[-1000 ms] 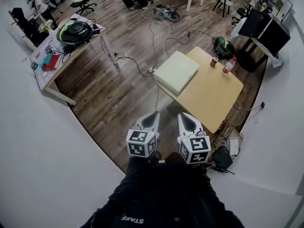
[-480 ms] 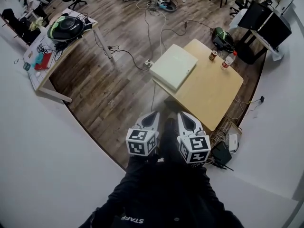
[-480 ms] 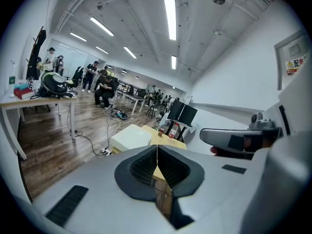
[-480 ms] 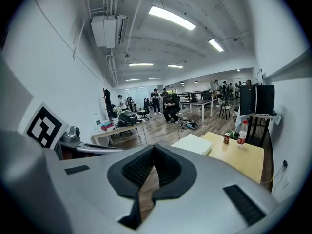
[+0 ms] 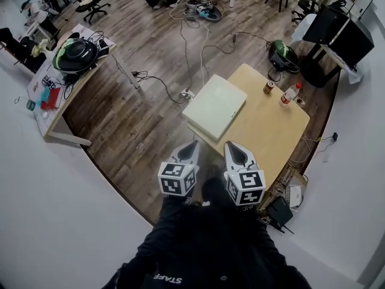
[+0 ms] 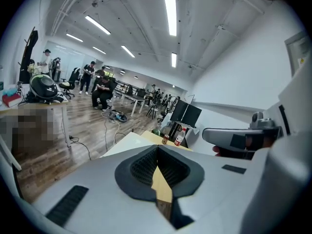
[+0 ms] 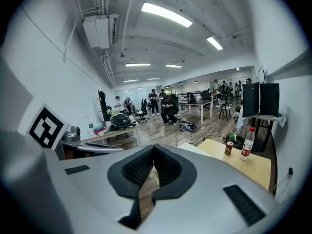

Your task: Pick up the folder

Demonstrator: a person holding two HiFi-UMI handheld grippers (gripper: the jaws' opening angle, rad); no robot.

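The folder is a pale, flat, closed case lying on the near left corner of a light wooden table, overhanging its edge a little. It also shows beyond the jaws as a pale slab, the folder, in the left gripper view. My left gripper and right gripper hang side by side in the air, short of the table's near edge. Both are shut, tips touching, with nothing between them. Neither touches the folder.
A can and a bottle with a red cap stand at the table's far side. Cables run over the wooden floor. A second desk with a helmet stands at the left. White wall lies close on the right and behind.
Both grippers and the camera have moved forward toward the table. The folder now lies nearer to the gripper tips. The jaws stayed shut.
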